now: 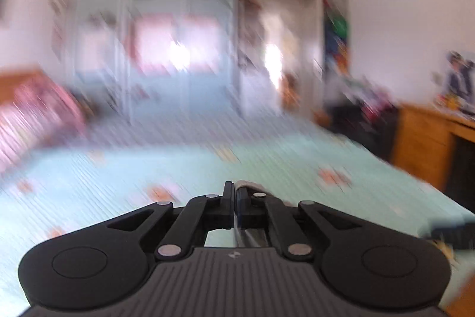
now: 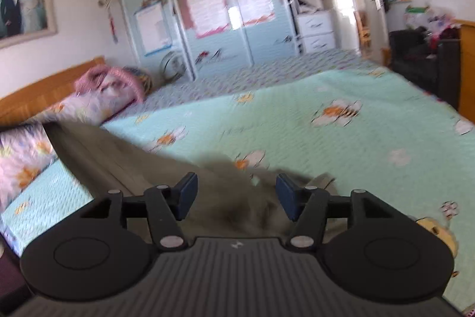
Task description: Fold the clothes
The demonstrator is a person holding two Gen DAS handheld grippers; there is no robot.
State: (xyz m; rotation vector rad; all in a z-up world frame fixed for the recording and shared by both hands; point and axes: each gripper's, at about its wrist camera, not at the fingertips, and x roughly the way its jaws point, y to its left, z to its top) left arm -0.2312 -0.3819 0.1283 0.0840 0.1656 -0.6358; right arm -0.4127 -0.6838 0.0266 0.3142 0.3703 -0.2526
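Observation:
A grey-brown garment [image 2: 124,165] lies on the mint flowered bedspread [image 2: 356,150], running from the left pillow down under my right gripper [image 2: 236,189]. That gripper is open, its blue pads apart over a bunched, blurred part of the cloth without pressing it. The left wrist view is heavily motion-blurred. In it my left gripper [image 1: 235,189] is shut, with a thin beige strip of the garment [image 1: 251,185] showing at its fingertips and a dark band of cloth under the fingers. It is held above the bedspread [image 1: 118,174].
Flowered pillows [image 2: 104,97] and a wooden headboard [image 2: 44,91] lie at the left. A pale blue wardrobe [image 2: 207,14] stands beyond the bed. A dark chair [image 2: 415,55] and wooden furniture [image 1: 421,138] stand at the right.

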